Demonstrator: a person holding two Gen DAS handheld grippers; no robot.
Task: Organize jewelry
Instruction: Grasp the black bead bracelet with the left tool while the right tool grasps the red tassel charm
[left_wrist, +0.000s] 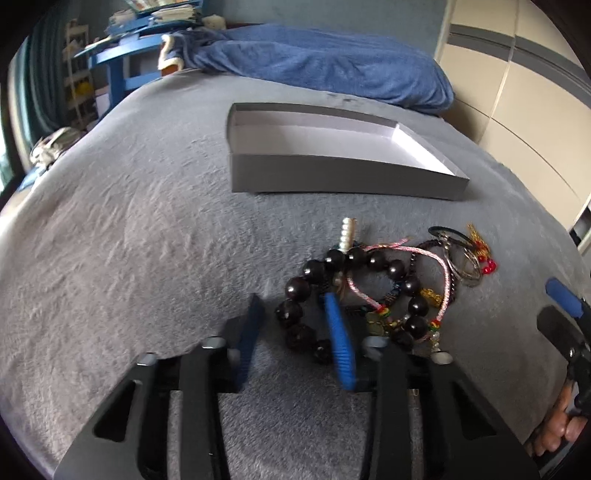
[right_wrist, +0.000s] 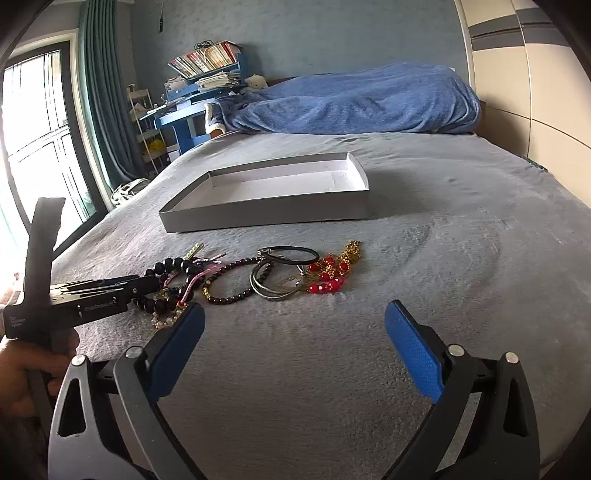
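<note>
A: Where is the jewelry?

B: In a tangled heap on the grey bed cover (right_wrist: 424, 258), on the near side of the shallow grey box (left_wrist: 332, 173), apart from it. The box sits open, white inside, farther up the bed.

A: What is in the heap?

B: A bracelet of big dark beads (left_wrist: 314, 273) lies at its left end, with a pink cord (left_wrist: 439, 262) looped across it and a short row of pearls (left_wrist: 348, 236) at the far edge. Toward the right come a string of small dark red beads (right_wrist: 236, 291), some metal bangles (right_wrist: 273, 284) with a black ring (right_wrist: 291, 253) resting on them, and then a red and gold piece (right_wrist: 328, 275) at the right end.

A: And the left gripper?

B: The left gripper (left_wrist: 293, 314) is low over the big bead bracelet. Its fingers (left_wrist: 340, 343) are spread, with one blue finger lying inside the loop of beads and the other outside it on the cover, so the near-left part of the bracelet sits between them. They are not pinching it.

A: The right one?

B: The right gripper (right_wrist: 295, 321) is nearer the foot of the bed, short of the heap, its fingers (right_wrist: 413, 350) spread wide with only grey cover between them. A blue blanket (right_wrist: 351, 103) is bunched at the head of the bed.
</note>
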